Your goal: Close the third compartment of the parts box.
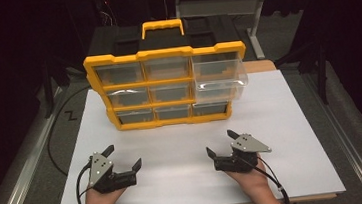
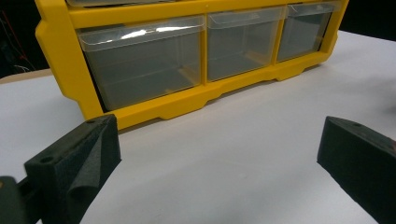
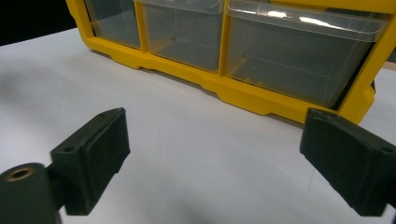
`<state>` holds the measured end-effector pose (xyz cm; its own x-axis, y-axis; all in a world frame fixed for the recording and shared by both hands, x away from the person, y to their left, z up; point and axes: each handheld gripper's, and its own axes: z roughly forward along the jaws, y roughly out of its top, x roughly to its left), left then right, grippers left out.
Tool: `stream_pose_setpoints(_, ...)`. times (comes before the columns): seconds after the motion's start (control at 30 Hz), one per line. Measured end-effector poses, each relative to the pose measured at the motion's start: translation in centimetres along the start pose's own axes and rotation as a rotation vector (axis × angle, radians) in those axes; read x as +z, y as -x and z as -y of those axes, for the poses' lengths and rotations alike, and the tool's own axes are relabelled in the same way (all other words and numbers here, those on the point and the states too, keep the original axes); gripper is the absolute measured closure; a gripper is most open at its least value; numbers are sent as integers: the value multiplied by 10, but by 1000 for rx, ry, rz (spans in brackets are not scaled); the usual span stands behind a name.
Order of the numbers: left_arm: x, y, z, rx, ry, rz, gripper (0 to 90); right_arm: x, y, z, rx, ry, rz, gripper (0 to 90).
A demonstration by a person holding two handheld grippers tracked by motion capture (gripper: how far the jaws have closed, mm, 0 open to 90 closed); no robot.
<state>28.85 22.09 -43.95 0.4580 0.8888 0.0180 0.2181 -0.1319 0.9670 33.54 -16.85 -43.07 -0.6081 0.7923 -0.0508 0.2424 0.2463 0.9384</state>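
— Where do the hands sit?
— Low and near the person, the left gripper (image 1: 123, 157) and right gripper (image 1: 220, 143) well apart, angled inward.
— And the fingers (image 2: 74, 165)?
— Spread wide on both, holding nothing, just above the surface (image 1: 183, 147).

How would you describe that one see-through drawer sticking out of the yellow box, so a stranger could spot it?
Find the yellow and black plastic organiser with a carry handle, standing upright on the white table top. It holds nine clear plastic drawers in three rows. The one meant is the clear drawer in the top row at the right end: it alone is pulled forward out of the frame, while its neighbours sit flush.
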Motion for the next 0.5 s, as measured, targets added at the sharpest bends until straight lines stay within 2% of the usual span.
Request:
stream_pose_setpoints(0.23, 0, 0, 0, 0, 0, 3, 4, -1, 1, 0, -3, -1, 15, 200)
stream_pose_setpoints(0.5, 1, 0, 0, 0, -1, 4, 5, -4, 5, 2, 8, -7, 36, 368)
